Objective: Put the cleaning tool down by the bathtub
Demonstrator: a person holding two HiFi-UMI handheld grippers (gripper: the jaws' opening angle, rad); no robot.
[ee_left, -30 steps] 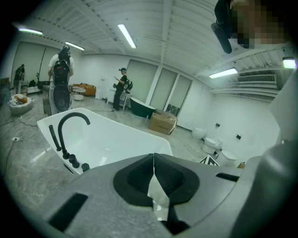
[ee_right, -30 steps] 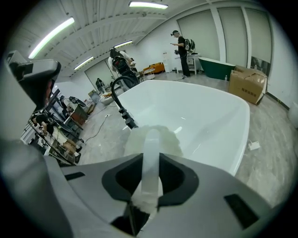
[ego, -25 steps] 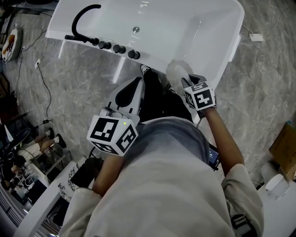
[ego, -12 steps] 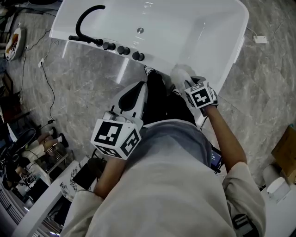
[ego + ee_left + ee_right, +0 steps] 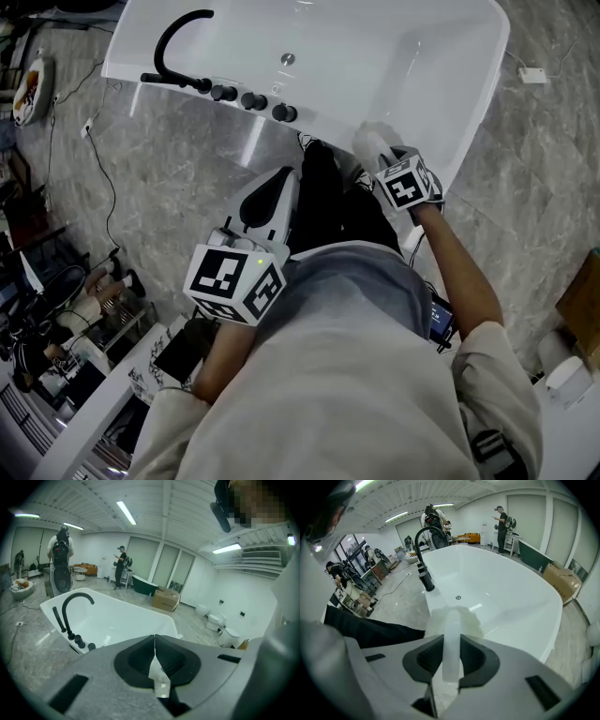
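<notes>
The white bathtub (image 5: 375,56) fills the top of the head view. My right gripper (image 5: 378,159) hangs over the tub's near rim, shut on the pale handle of the white cleaning tool (image 5: 370,141). In the right gripper view that handle (image 5: 451,641) stands upright between the pads of the right gripper (image 5: 451,644), with the tool's soft white head just past the jaws, in front of the bathtub (image 5: 511,597). My left gripper (image 5: 277,183) is held lower left of it, above the floor beside the tub. The left gripper (image 5: 154,641) has its jaws shut with nothing between them.
A black arched faucet (image 5: 173,37) and black knobs (image 5: 251,99) sit on the tub's left rim. A cable (image 5: 101,178) trails over the grey marble floor. A cardboard box (image 5: 579,300) stands at right. People (image 5: 121,566) and toilets (image 5: 216,619) are far back.
My right gripper has sunk a little with the cleaning tool, closer to the tub's near rim. The left gripper has stayed about where it was.
</notes>
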